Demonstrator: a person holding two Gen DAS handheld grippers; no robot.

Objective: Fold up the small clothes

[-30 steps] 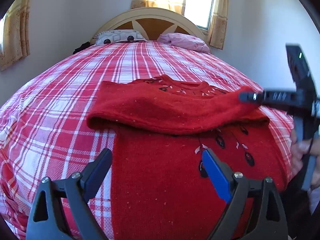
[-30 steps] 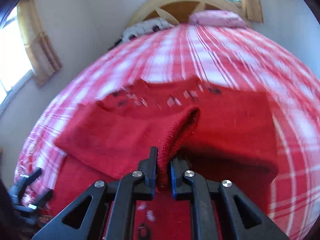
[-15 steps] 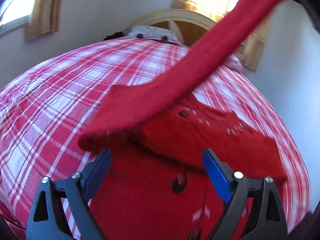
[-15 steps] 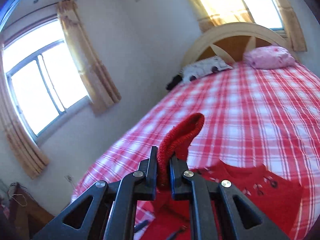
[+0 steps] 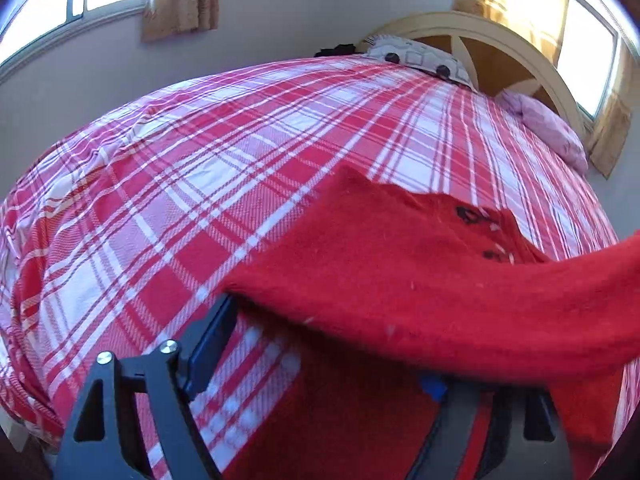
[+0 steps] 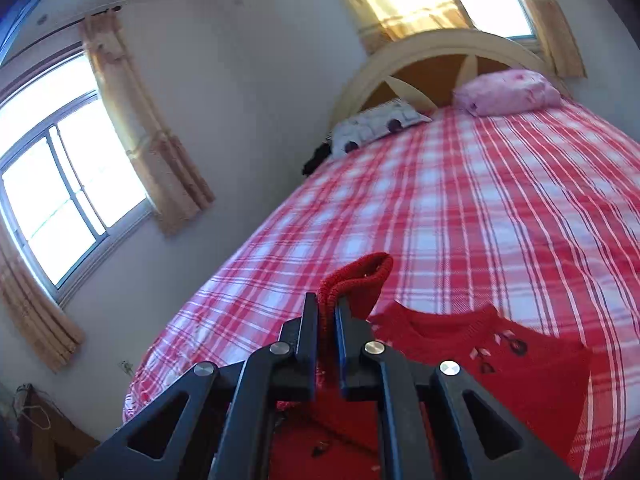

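A small red knit sweater (image 5: 384, 240) with dark and white motifs lies on the red-and-white plaid bed (image 5: 200, 184). It also shows in the right wrist view (image 6: 520, 372). My right gripper (image 6: 328, 312) is shut on the sweater's sleeve cuff (image 6: 360, 276) and holds it up above the bed. The lifted sleeve (image 5: 480, 312) stretches across the left wrist view, over my left gripper (image 5: 324, 344). The left gripper is open, low over the sweater's left edge; its left finger (image 5: 212, 336) shows, and the sleeve hides most of the right one.
Patterned pillow (image 6: 376, 124) and pink pillow (image 6: 508, 92) lie at the arched headboard (image 6: 420, 60). Curtained windows (image 6: 60, 184) are on the left wall and behind the headboard. A dark object (image 6: 316, 158) sits beside the patterned pillow.
My right gripper has lifted the sleeve cuff off the sweater and carried it up and over to the left. My left gripper moved left and lower, now under the raised sleeve.
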